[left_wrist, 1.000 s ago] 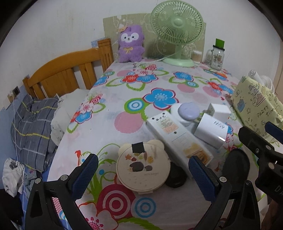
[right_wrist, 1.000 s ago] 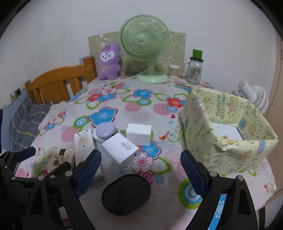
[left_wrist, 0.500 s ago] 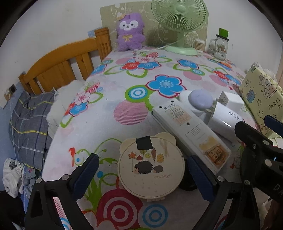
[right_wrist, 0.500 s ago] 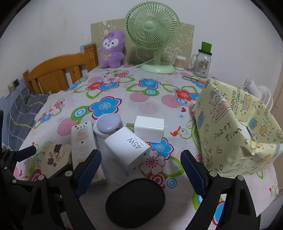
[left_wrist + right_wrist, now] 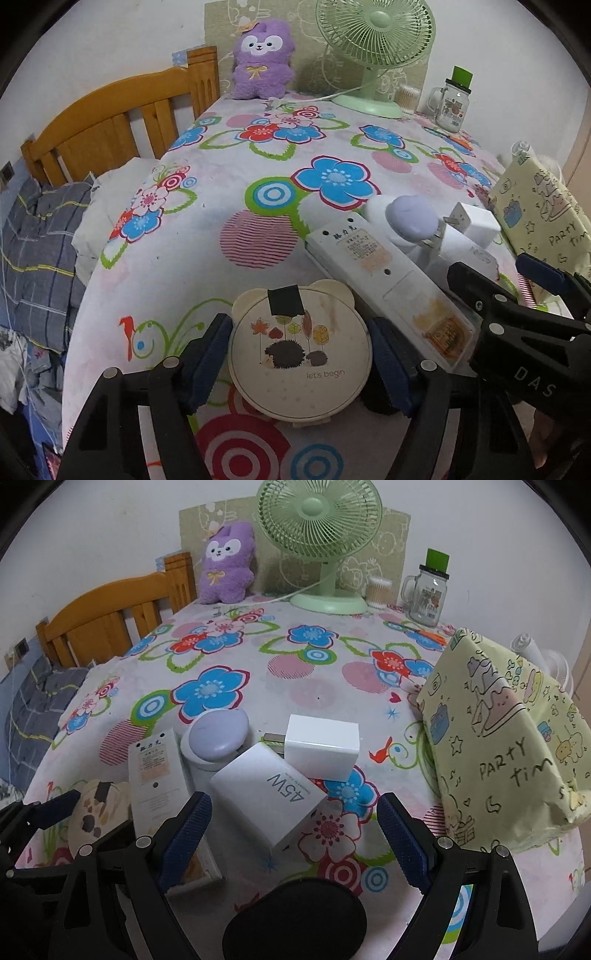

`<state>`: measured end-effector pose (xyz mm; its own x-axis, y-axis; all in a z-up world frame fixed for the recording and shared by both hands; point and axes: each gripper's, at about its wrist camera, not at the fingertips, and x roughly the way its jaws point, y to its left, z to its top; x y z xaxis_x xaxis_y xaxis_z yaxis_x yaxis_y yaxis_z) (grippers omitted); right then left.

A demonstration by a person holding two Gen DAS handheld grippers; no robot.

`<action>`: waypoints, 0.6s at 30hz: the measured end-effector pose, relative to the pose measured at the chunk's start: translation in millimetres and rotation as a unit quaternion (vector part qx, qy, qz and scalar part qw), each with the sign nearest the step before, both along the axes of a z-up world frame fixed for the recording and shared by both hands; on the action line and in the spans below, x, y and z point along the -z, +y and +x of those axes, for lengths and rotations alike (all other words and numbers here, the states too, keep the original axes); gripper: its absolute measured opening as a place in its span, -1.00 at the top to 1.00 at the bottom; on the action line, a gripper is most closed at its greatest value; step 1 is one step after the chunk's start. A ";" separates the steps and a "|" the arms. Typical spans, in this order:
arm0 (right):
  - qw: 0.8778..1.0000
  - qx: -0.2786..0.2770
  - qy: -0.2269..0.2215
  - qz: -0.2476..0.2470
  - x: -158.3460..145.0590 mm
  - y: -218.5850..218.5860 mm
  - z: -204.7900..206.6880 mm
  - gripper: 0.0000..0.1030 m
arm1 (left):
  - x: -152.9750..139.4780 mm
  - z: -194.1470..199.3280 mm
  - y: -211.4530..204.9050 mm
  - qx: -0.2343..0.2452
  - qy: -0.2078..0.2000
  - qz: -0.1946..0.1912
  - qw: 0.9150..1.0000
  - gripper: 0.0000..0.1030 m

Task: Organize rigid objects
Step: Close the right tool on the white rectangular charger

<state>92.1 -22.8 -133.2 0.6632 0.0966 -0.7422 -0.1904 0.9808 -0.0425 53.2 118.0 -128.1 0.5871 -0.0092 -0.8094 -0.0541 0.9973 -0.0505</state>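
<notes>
Since a second ago the left gripper (image 5: 299, 360) has come lower and its jaws have just been closing – the round cream bear-eared tin with a hedgehog picture (image 5: 300, 352) now sits between the blue pads, which stand right at its rim on both sides; whether they press on it I cannot tell. That tin lies at the near edge of the flowered tablecloth (image 5: 236, 177), its right side beside a long white power strip (image 5: 388, 284). The right gripper (image 5: 295, 834) has also moved in, jaws wide apart, with the corner of a white 45W charger block (image 5: 269, 794) between its pads, untouched. Behind the block lie a smaller white plug cube (image 5: 321, 746) and a lilac-topped round white jar (image 5: 218, 734) – a black oval pad (image 5: 295, 919) lies nearest. At the right stands a pale yellow cartoon-printed box (image 5: 498, 760).
</notes>
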 end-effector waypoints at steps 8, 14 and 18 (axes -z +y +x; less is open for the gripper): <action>0.999 0.012 0.024 0.020 6.2 -0.3 13.6 -0.80 | 0.7 10.2 2.7 -0.003 -0.002 0.013 1.000 -0.49; 0.999 0.018 0.030 0.019 9.5 5.3 23.0 -0.78 | 1.0 14.1 4.0 -0.005 -0.002 0.017 1.000 -0.49; 0.998 0.007 0.046 0.042 13.4 6.7 26.4 -0.22 | 0.9 15.1 2.9 -0.005 -0.002 0.020 1.000 -0.49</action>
